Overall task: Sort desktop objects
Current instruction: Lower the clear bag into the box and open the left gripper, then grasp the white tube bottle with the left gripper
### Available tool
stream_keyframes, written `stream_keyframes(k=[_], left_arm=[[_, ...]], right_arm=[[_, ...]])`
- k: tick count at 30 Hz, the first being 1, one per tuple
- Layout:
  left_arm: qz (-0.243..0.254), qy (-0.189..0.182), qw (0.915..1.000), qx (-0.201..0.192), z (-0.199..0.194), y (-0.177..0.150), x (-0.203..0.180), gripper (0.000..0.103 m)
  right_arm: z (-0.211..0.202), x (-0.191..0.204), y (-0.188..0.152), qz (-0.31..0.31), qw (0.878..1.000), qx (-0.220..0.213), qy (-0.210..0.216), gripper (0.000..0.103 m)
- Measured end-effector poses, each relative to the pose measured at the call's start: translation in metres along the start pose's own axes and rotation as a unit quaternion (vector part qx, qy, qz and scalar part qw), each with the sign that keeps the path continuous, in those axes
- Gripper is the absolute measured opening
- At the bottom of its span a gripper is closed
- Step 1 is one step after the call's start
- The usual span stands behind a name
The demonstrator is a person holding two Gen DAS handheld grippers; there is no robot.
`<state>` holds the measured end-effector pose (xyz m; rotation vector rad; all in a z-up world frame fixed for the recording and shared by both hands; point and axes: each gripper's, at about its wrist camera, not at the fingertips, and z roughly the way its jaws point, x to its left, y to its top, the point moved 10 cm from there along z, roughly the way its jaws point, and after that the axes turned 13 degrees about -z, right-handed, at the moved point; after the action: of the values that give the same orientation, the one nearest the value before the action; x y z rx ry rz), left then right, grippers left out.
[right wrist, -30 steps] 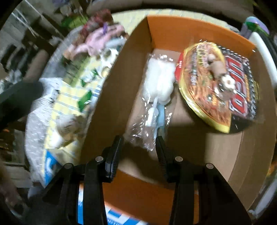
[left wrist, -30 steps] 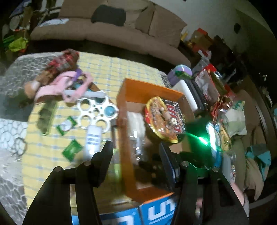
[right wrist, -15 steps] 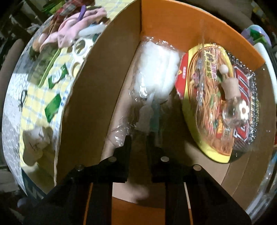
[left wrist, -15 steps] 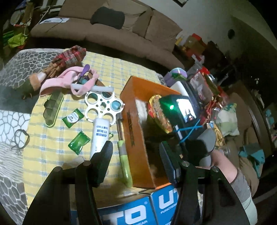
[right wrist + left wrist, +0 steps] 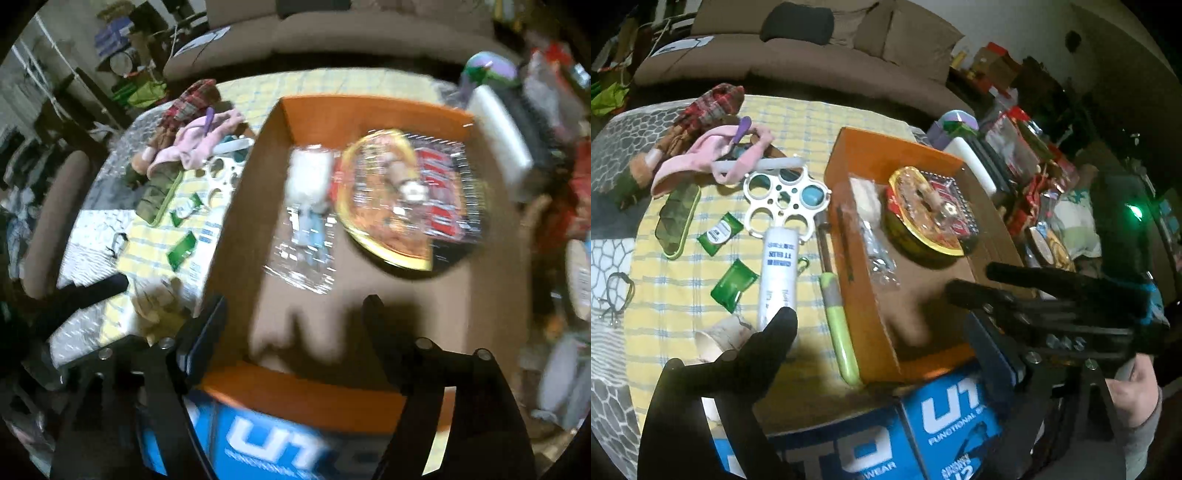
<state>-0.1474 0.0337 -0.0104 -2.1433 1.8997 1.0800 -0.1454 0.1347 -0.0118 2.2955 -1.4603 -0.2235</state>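
The right tool hangs over the orange box, jaws opening and empty, the clear packet lying just beyond them beside the noodle bowl. The left tool, also opening and empty, straddles the box's near corner above the white tube and green pen on the counter.

In the box on your desk, the noodle bowl lies right of the plastic packet; the tube lies left, outside.
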Motion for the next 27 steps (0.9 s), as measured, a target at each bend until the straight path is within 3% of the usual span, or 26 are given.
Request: stream_keyframes(k=[2,5,10,16,21,25,26,27], left_arm=[[-0.013,0.003,0.9998,-0.013,-0.016,0.004,0.009,0.095],[-0.026,0.029,0.9985,-0.039,-0.041,0.012,0.034,0.095],[-0.030,0.086,0.9945,-0.052,-0.049,0.022,0.083,0.095],[0.010,0.143,0.9896,-0.001,-0.001,0.018,0.105,0.095],[0.069,0.221,0.9721,0.036,0.057,0.028,0.103,0.095],[0.112,0.266,0.9549,0.069,0.091,0.031,0.101,0.080],[0.117,0.270,0.9524,0.081,0.099,0.030,0.101,0.076],[0.112,0.258,0.9553,0.091,0.105,0.028,0.099,0.075]], right_arm=[[-0.014,0.005,-0.007,0.000,1.000,-0.018,0.007,0.089],[-0.035,0.027,-0.008,-0.015,0.999,-0.050,0.015,0.090],[-0.070,0.056,-0.005,0.005,0.991,-0.125,0.052,0.090],[-0.072,0.072,0.006,0.056,0.978,-0.182,0.082,0.093],[-0.064,0.047,0.002,0.135,0.962,-0.212,0.106,0.093],[-0.062,0.015,-0.003,0.165,0.957,-0.222,0.089,0.093],[-0.062,0.008,-0.004,0.172,0.955,-0.224,0.087,0.093],[-0.058,0.002,-0.007,0.181,0.954,-0.222,0.090,0.093]])
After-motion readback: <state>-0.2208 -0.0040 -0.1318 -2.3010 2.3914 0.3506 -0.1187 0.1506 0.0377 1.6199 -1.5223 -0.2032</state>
